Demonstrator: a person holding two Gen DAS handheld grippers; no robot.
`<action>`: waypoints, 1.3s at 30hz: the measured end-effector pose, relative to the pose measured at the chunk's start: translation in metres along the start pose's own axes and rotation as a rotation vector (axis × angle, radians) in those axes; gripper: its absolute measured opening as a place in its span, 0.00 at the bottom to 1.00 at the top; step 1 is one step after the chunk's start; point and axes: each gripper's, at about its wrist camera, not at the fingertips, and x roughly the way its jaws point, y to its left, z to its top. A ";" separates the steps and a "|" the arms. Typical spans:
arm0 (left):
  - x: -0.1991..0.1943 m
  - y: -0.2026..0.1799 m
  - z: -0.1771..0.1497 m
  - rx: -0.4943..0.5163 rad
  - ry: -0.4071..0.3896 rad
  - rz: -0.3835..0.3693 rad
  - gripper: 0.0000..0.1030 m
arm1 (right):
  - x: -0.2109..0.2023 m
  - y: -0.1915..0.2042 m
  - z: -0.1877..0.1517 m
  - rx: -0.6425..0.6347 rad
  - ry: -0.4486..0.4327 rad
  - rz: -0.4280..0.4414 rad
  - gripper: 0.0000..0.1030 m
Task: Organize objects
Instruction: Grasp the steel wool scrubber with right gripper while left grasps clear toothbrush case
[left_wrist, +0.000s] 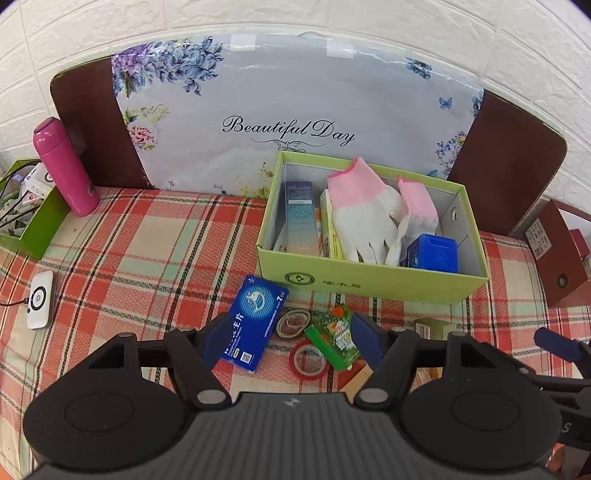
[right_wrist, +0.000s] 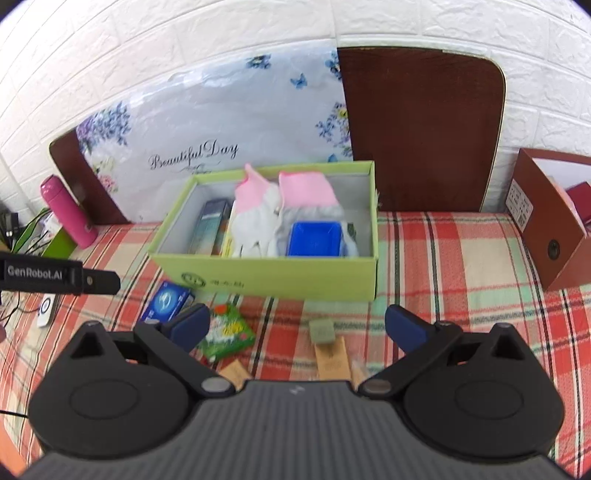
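Observation:
A light green box (left_wrist: 369, 284) (right_wrist: 266, 277) stands on the plaid cloth and holds white-and-pink gloves (left_wrist: 364, 218) (right_wrist: 255, 218), a blue case (left_wrist: 432, 254) (right_wrist: 314, 238) and a teal carton (left_wrist: 301, 218). In front of it lie a blue medicine box (left_wrist: 255, 328) (right_wrist: 166, 301), a green packet (left_wrist: 332, 341) (right_wrist: 227, 330), two tape rolls (left_wrist: 308, 360) and a small grey-green cube (right_wrist: 322, 330). My left gripper (left_wrist: 291, 343) hovers open above these loose items, gripping nothing. My right gripper (right_wrist: 297, 326) is wide open and empty above the cube and some tan pieces (right_wrist: 330, 358).
A pink bottle (left_wrist: 64, 166) (right_wrist: 68, 212) stands at the left by a green tray of cables (left_wrist: 40, 225). A white charger pad (left_wrist: 40, 304) lies near the left edge. A brown box (right_wrist: 550, 229) sits at the right. A floral bag (left_wrist: 295, 110) leans on a brown board behind.

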 end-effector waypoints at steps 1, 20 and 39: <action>-0.001 0.001 -0.003 0.001 -0.002 -0.003 0.71 | -0.001 0.000 -0.004 -0.003 0.005 -0.001 1.00; 0.020 0.008 -0.081 0.123 0.092 -0.069 0.71 | 0.018 -0.020 -0.105 -0.034 0.226 -0.086 1.00; 0.094 -0.022 -0.136 0.254 0.281 -0.178 0.70 | 0.037 0.003 -0.128 -0.145 0.365 -0.101 0.50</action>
